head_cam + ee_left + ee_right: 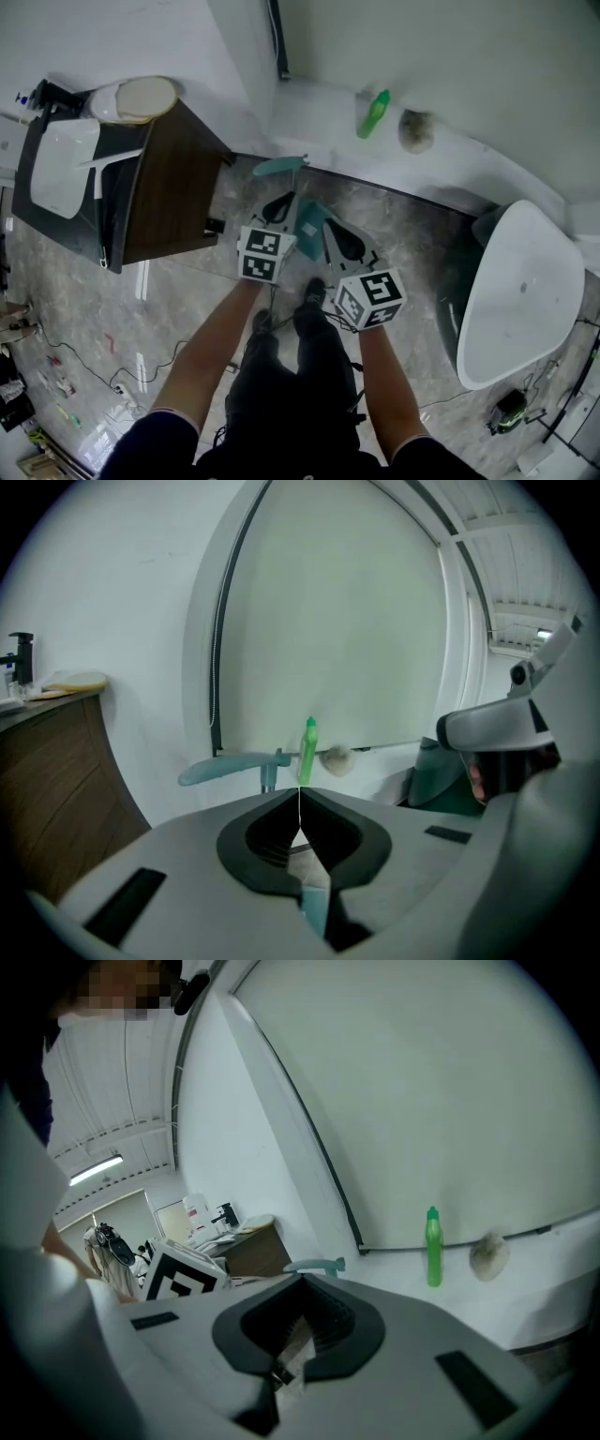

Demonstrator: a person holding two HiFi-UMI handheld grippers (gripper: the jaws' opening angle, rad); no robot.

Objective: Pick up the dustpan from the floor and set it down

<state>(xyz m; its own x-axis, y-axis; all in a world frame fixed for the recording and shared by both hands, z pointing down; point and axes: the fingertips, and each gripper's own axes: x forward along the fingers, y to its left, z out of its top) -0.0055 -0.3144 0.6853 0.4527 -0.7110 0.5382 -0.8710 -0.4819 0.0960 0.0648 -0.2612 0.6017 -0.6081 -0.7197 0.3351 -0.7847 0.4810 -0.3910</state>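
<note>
A teal dustpan [309, 218] stands on the marble floor by the wall. Its teal handle grip [279, 166] rises at the back and shows in the left gripper view as a level bar [230, 767]. My left gripper [284, 200] hovers just left of the pan, its jaws shut with nothing between them [299, 795]. A strip of the teal pan [315, 908] shows below, through the gap behind the tips. My right gripper [330, 228] is just right of the pan; its jaws [302, 1279] look shut and empty. Neither gripper touches the dustpan.
A brown cabinet [173, 183] with a white basin [64, 164] stands to the left. A white ledge along the wall carries a green bottle [373, 113] and a grey scrub ball [416, 129]. A white fixture [520, 291] stands to the right. Cables lie on the floor at lower left [112, 375].
</note>
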